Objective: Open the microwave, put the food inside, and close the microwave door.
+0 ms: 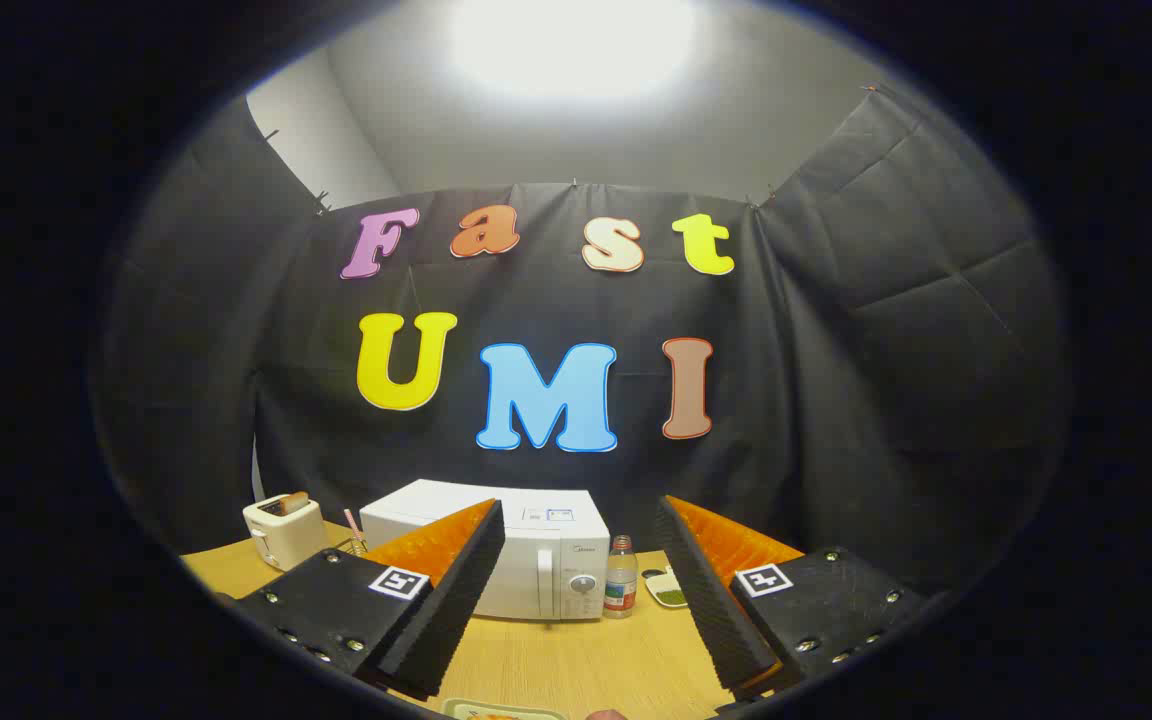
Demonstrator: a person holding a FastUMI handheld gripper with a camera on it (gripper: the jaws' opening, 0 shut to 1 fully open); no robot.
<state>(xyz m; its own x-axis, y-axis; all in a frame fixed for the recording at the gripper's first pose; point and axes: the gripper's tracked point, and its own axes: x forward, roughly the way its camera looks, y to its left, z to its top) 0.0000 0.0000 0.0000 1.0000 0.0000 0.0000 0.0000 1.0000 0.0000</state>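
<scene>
Cloth-walled booth with microwave point(536, 555) and toaster point(283, 530).

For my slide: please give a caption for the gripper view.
Open hand-held gripper faces the closed white microwave on the wooden table.

Gripper point(576, 560) above a wooden table point(576, 660), its 2 fingers spread wide and holding nothing. Beyond them, a white microwave point(536, 560) with its door shut stands at the far side. A toaster point(283, 530) sits to its left; a bottle point(621, 578) and a small dish point(669, 590) stand just to its right. A plate edge point(501, 710) lies nearest, between the fingers.
</scene>
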